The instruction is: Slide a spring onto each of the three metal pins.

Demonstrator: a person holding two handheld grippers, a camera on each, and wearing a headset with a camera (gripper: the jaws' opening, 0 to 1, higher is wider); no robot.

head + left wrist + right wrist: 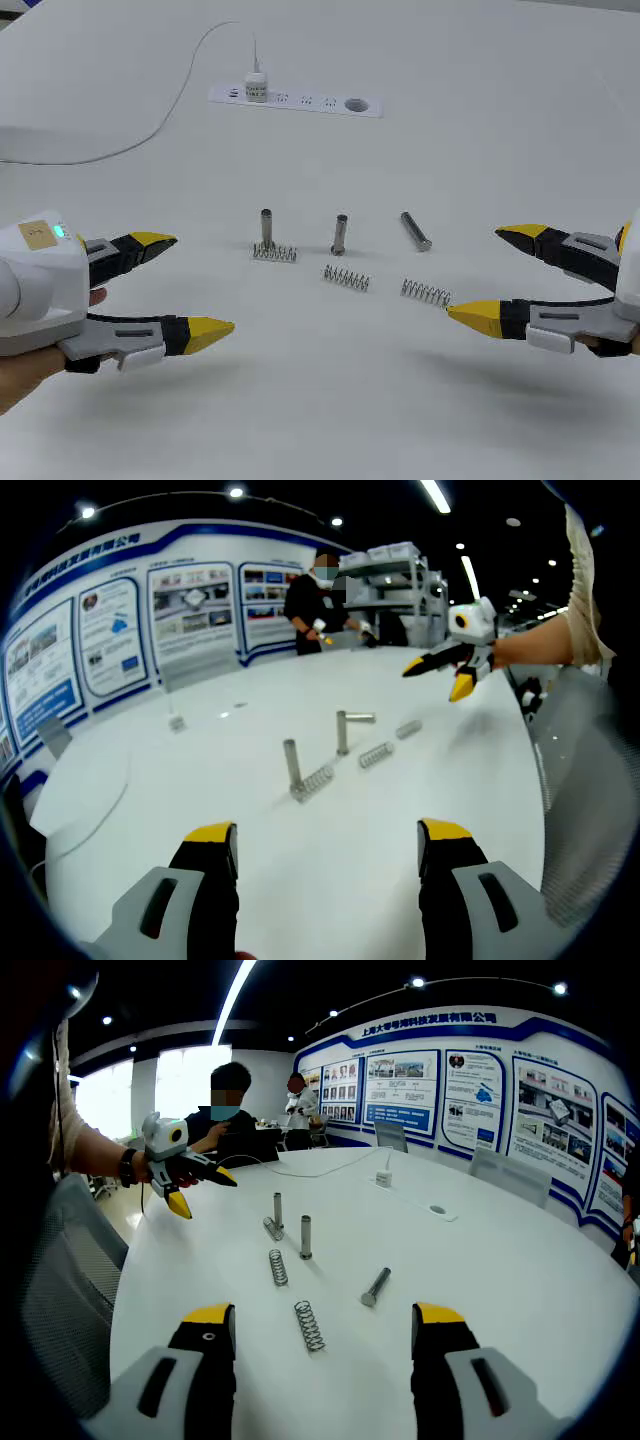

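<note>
Three metal pins sit mid-table: the left pin [267,228] and the middle pin [340,235] stand upright, the right pin [415,230] lies flat. A spring lies in front of each: left spring [275,253], middle spring [346,278], right spring [425,292]. My left gripper [185,284] hovers open at the left, well short of the pins [291,763]. At the right, my right gripper [485,272] is open, its lower tip close to the right spring [309,1325]. Nothing is held in either one.
A white power strip [295,99] with a plugged adapter and a cable lies at the far side of the white table [330,400]. In the gripper views, people stand at the table's far end beyond chairs and wall posters.
</note>
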